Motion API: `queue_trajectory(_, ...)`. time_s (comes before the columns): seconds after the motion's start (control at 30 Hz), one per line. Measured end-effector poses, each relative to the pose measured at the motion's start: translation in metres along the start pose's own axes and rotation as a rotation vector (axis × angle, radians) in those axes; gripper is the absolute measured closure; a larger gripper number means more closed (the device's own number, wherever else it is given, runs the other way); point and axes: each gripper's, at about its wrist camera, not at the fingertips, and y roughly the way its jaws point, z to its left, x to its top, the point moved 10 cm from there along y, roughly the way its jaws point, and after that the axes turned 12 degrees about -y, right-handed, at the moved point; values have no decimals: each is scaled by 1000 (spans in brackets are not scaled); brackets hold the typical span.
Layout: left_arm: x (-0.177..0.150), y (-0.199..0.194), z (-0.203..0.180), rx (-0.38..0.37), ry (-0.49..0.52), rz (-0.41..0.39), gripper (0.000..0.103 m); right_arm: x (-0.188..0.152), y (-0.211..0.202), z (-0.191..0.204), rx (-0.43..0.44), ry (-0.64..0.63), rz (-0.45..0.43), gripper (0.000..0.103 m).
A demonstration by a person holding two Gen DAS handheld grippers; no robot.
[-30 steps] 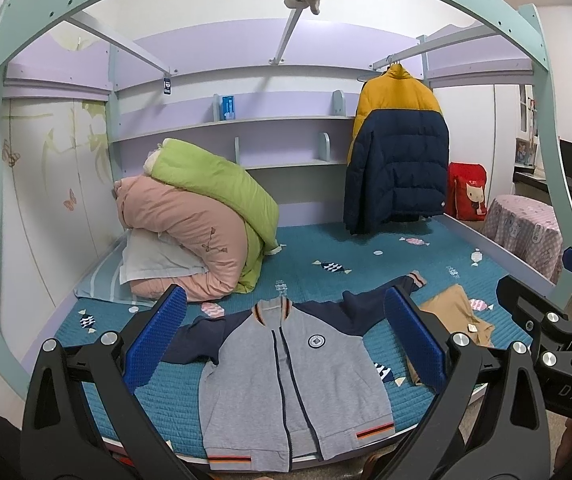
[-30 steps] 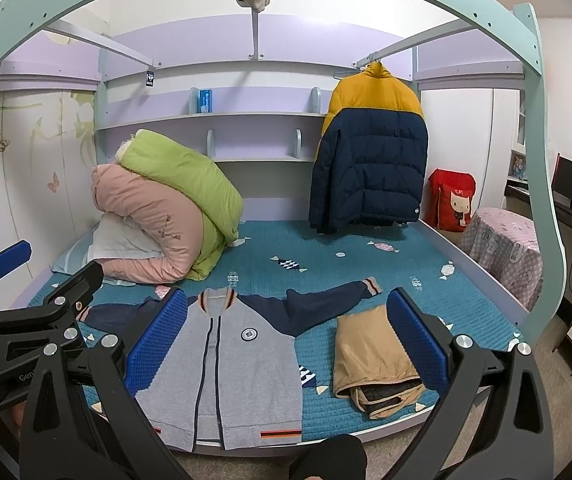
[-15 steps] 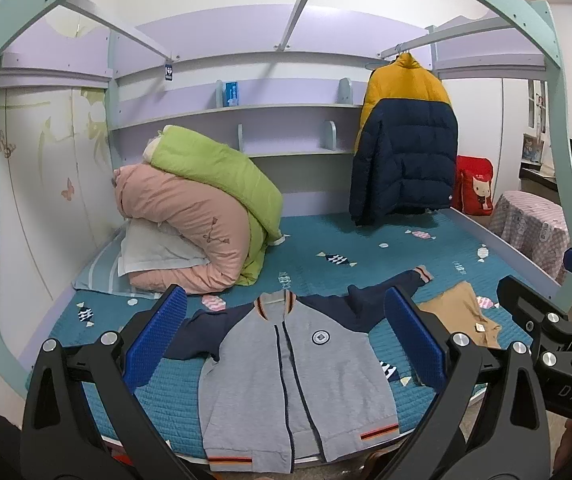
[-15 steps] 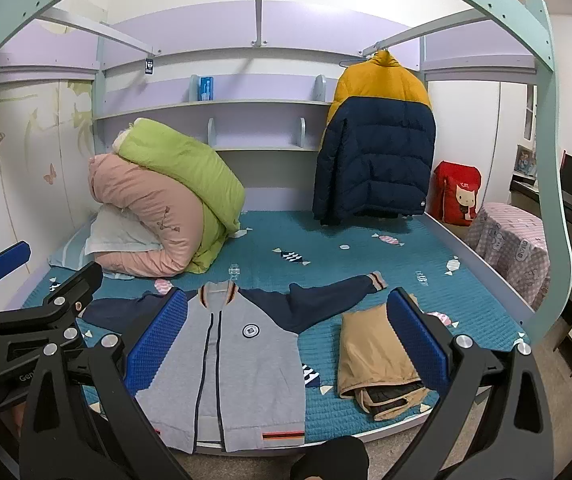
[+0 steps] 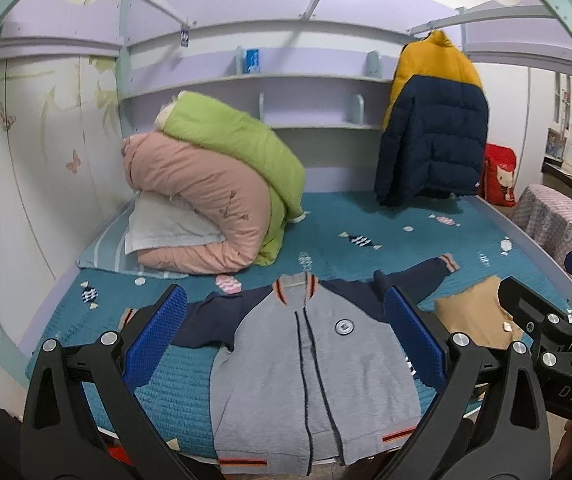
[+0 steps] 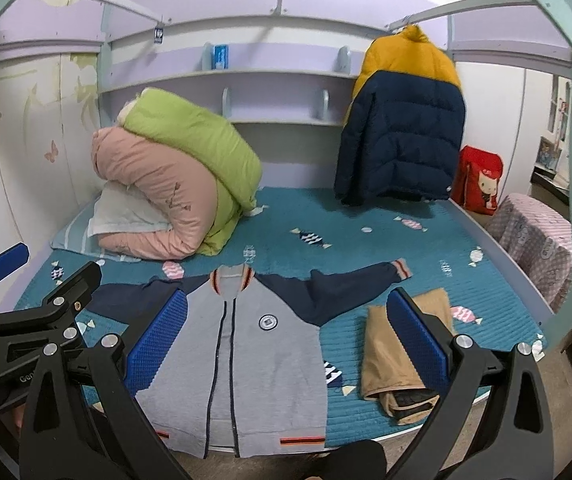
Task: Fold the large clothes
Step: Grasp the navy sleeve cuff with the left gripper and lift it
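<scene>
Bedding: we are seeing a rolled pink quilt (image 5: 202, 196) lying at the far left of the bed, with a rolled lime-green quilt (image 5: 234, 140) leaning on top of it and a white pillow (image 5: 162, 228) tucked beneath.
Left gripper (image 5: 286, 336): we are holding it above the near edge of the bed; its blue-padded jaws are standing wide apart and gripping nothing.
Jacket: the grey zip-up jacket with navy sleeves and orange-striped trim (image 6: 242, 340) is lying flat, front side up, on the teal quilted bedspread with candy patterns (image 6: 366, 256); its sleeves are spreading out to both sides and its hem is reaching the near edge of the bed.
Right gripper (image 6: 286, 336): we are holding it beside the left one, over the jacket's right half; its jaws are also gaping wide and holding nothing.
Folded garment: a folded tan garment with a dark lining (image 6: 398, 356) is resting just beside the jacket on its right, apart from it.
Background: a yellow and navy puffer coat (image 6: 402, 120) is hanging at the far right of the bed, with a red bag (image 6: 480, 184) beside it.
</scene>
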Motion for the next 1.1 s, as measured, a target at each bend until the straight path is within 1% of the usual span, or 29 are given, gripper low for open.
queue_trajectory(0.13, -1, 30, 19, 23, -21, 39, 5, 5, 31, 17, 18, -17, 39, 7)
queue_trajectory(0.23, -4, 58, 39, 38, -35, 73, 5, 4, 57, 31, 37, -28, 71, 7)
queue_trajectory(0.33, -12, 92, 62, 36, -69, 118, 5, 2, 88, 47, 66, -31, 104, 7)
queue_trajectory(0.4, -21, 119, 78, 51, -61, 141, 5, -5, 116, 60, 81, -36, 149, 7)
queue_trajectory(0.43, -27, 133, 87, 69, -50, 169, 5, -9, 129, 68, 95, -39, 171, 7)
queue_trajectory(0.57, -54, 186, 128, 113, -73, 246, 5, -31, 190, 111, 184, -39, 258, 7)
queue_trajectory(0.67, -78, 229, 172, 123, -150, 311, 5, -50, 235, 143, 243, -47, 323, 7)
queue_trajectory(0.7, -86, 241, 186, 133, -170, 331, 5, -58, 251, 153, 254, -54, 347, 7)
queue_trajectory(0.73, -95, 256, 207, 149, -203, 358, 5, -64, 263, 160, 260, -60, 367, 7)
queue_trajectory(0.77, -102, 266, 223, 155, -234, 366, 5, -70, 276, 168, 270, -64, 380, 7)
queue_trajectory(0.83, -114, 288, 260, 171, -311, 394, 5, -80, 300, 183, 281, -71, 394, 7)
queue_trajectory(0.87, -121, 302, 284, 172, -367, 406, 5, -84, 310, 188, 279, -76, 401, 7)
queue_trajectory(0.93, -130, 323, 329, 202, -448, 412, 5, -91, 328, 198, 284, -75, 408, 7)
queue_trajectory(0.97, -134, 335, 357, 220, -500, 406, 5, -92, 335, 203, 288, -74, 407, 7)
queue_trajectory(1.03, -140, 356, 402, 241, -584, 389, 5, -98, 350, 210, 289, -80, 417, 7)
queue_trajectory(1.1, -150, 381, 450, 250, -702, 395, 5, -104, 365, 217, 301, -75, 431, 7)
